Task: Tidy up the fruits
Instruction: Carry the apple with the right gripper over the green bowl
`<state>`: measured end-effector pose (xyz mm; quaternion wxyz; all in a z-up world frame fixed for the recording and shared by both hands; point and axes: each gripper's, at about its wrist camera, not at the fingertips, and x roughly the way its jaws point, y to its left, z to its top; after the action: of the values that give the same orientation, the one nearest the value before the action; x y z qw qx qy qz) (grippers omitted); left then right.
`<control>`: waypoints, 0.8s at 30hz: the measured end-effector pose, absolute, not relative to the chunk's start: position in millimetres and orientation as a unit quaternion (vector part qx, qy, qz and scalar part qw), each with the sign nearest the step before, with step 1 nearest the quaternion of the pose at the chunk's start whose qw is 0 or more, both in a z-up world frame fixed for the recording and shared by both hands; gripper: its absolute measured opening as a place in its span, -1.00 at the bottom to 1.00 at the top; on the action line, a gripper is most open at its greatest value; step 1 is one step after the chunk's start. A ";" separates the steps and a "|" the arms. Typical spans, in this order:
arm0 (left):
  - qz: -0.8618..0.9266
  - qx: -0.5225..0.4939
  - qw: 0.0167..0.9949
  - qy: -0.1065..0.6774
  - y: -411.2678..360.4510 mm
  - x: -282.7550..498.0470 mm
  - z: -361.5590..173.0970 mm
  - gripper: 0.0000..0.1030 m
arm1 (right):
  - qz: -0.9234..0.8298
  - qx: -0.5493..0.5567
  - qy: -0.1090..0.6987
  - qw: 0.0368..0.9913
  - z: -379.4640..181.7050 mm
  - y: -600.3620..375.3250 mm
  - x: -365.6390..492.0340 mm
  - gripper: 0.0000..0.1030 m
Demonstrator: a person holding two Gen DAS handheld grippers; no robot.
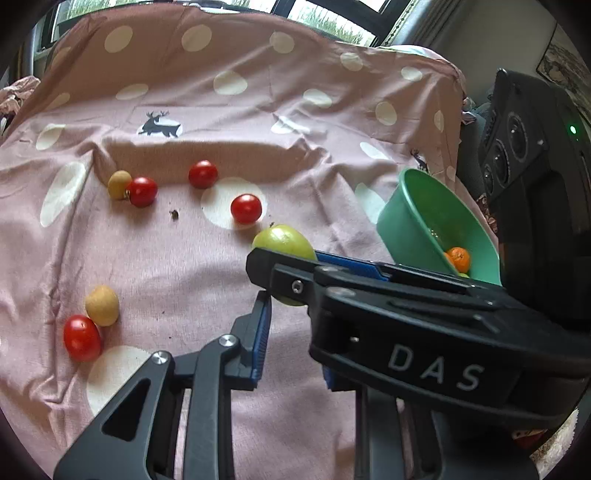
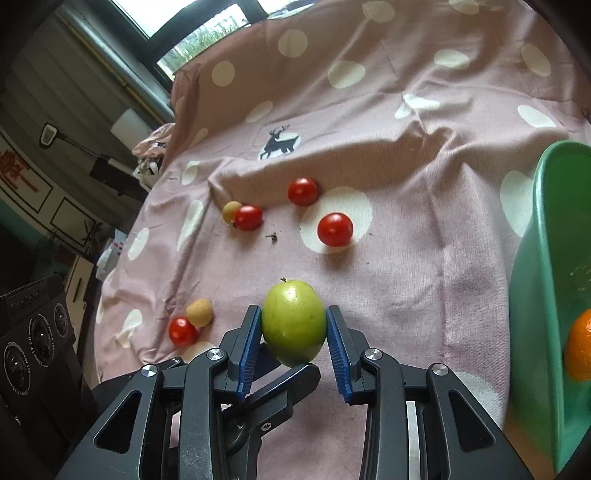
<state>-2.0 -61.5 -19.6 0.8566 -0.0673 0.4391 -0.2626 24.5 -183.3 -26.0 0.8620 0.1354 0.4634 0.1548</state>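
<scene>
Transfer step in hand: right tongs (image 2: 293,328) grip green fruit (image 2: 293,321) above the bench cloth (image 2: 406,258); left tongs (image 1: 288,291) closed. Next, judged: carry to green bowl (image 2: 535,295), release inside.

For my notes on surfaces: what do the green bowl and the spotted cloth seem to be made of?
Green bowl: probably plastic, smooth and semi-matte, with soft, even highlights on its wall. Spotted cloth: woven fabric, likely cotton, matte; it shows creases, folds and a fine weave.

A lived-in home room, pink polka-dot deer-print sheet (image 2: 406,155) spread as a cover, window (image 2: 192,33) behind its far edge, black speaker (image 1: 517,147) beside its right edge, framed picture (image 1: 565,66) on the wall
</scene>
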 end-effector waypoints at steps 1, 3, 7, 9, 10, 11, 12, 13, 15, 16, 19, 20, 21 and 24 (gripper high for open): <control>-0.265 -0.063 0.861 0.429 -62.5 -5.7 -13.2 -0.57 | 0.156 0.135 0.454 0.867 -19.8 -184.0 20.6 -0.28; -0.273 -0.055 0.869 0.410 -65.5 -12.4 -1.9 -0.57 | 0.157 0.133 0.434 0.877 -6.3 -185.1 11.6 -0.28; -0.290 -0.043 0.878 0.379 -70.6 -26.1 18.3 -0.57 | 0.158 0.138 0.398 0.893 17.1 -191.7 -6.6 -0.28; -0.294 -0.033 0.882 0.368 -77.1 -31.8 26.0 -0.57 | 0.155 0.139 0.385 0.899 25.7 -195.8 -13.4 -0.28; -0.296 -0.026 0.884 0.362 -81.0 -34.7 29.7 -0.57 | 0.153 0.138 0.379 0.902 29.7 -197.8 -16.7 -0.28; -0.299 -0.020 0.885 0.356 -85.3 -37.0 33.2 -0.57 | 0.150 0.136 0.373 0.906 33.6 -199.3 -20.0 -0.28; -0.304 -0.016 0.885 0.352 -88.9 -38.8 36.0 -0.57 | 0.146 0.133 0.366 0.909 37.5 -201.4 -24.0 -0.28; -0.310 -0.013 0.884 0.349 -92.7 -40.9 38.2 -0.57 | 0.141 0.130 0.359 0.913 41.0 -203.7 -27.5 -0.28; -0.321 -0.014 0.881 0.346 -101.6 -43.2 41.5 -0.57 | 0.128 0.127 0.348 0.920 46.6 -210.9 -35.2 -0.28; -0.327 -0.014 0.880 0.345 -106.6 -43.9 42.4 -0.57 | 0.121 0.128 0.345 0.922 48.2 -214.8 -37.7 -0.28; -0.342 -0.009 0.876 0.341 -122.9 -46.3 45.1 -0.57 | 0.104 0.137 0.336 0.926 51.5 -230.9 -44.4 -0.28; -0.348 -0.009 0.873 0.341 -128.2 -46.2 45.4 -0.57 | 0.100 0.142 0.334 0.926 52.2 -236.9 -46.1 -0.28; -0.353 -0.009 0.871 0.341 -133.2 -46.0 45.8 -0.56 | 0.096 0.146 0.333 0.927 52.7 -242.8 -47.5 -0.28; -0.364 -0.003 0.867 0.340 -150.0 -45.7 47.8 -0.56 | 0.084 0.157 0.329 0.927 53.6 -259.7 -50.4 -0.28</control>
<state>-45.7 -150.0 47.8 0.8673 -0.0026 0.3396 -0.3640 -50.4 -259.7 53.6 0.9273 0.1569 0.3293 0.0841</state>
